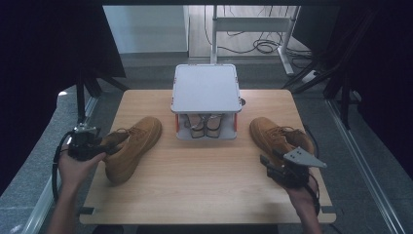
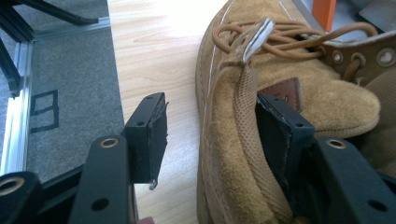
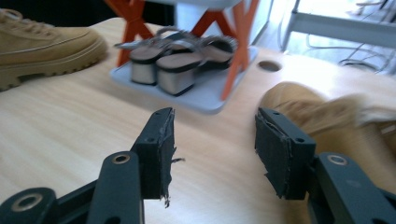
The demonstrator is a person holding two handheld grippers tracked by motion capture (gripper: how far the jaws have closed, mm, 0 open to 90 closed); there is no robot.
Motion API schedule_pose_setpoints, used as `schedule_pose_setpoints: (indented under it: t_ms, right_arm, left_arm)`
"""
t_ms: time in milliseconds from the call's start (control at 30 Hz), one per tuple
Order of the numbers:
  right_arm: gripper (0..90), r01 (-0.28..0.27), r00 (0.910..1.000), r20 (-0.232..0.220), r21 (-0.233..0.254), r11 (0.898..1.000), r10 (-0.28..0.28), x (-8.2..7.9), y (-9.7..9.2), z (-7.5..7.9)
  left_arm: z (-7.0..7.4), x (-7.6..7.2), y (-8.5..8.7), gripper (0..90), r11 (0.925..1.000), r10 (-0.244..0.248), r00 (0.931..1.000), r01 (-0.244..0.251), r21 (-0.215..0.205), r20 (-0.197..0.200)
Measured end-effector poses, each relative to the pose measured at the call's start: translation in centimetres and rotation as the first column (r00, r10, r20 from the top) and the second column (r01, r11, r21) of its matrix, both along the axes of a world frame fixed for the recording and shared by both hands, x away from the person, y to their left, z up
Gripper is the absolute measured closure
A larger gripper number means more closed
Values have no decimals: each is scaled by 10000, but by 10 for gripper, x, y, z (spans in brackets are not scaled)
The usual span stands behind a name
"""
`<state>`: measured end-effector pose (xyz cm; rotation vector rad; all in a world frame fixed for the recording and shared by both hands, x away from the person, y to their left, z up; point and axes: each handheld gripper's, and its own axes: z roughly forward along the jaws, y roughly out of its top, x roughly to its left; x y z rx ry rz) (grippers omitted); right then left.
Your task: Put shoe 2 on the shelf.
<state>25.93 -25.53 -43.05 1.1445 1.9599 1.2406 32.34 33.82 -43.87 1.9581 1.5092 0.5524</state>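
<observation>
My left gripper [image 1: 100, 146] is straddling the heel wall of the left tan boot [image 1: 134, 146], jaws apart, not squeezing. My right gripper [image 1: 272, 168] is hovering with jaws spread and holding nothing, just beside the right tan boot [image 1: 272, 134].

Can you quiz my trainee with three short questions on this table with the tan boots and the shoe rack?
1. True or false: the left hand-held gripper has one jaw inside the collar of the left tan boot and the other outside it.
2. What sits on the lower shelf of the small shoe rack? A) a pair of heeled sandals B) sneakers C) nothing
3. Fill in: the right hand-held gripper has ____ between its jaws.

Key: 1 true; the outer jaw stands clear of the suede. 2 A. 3 nothing; its jaws stand open above the wooden table, beside the right tan boot.
</observation>
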Motion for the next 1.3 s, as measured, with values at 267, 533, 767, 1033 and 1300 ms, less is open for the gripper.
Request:
schedule_pose_setpoints:
  t_ms: [267,533,767,1033,1300]
  right_arm:
    - [442,961,9954,123,-803,9921,-954,31,-38,39]
    - [433,1796,9808,-556,-1179,9766,-1870,69,-81,42]
    - [432,1516,9730,-1587,-1083,9825,-1676,90,-101,28]
    - [455,1468,9618,-2077,-1595,9762,-1786,97,-101,17]
    - [501,1431,9403,-2810,-1861,9720,-1922,100,-102,12]
  left_arm:
    - [-2,-1,4,442,9999,11,10000,-11,-114,4]
    - [-1,-1,3,438,9998,-35,10000,35,-200,5]
    - [-1,-1,6,434,9994,-26,10000,26,-343,-4]
    - [-5,0,5,434,9992,15,10000,-18,-393,-75]
    - [-5,0,4,436,9995,3,9998,-9,-300,-175]
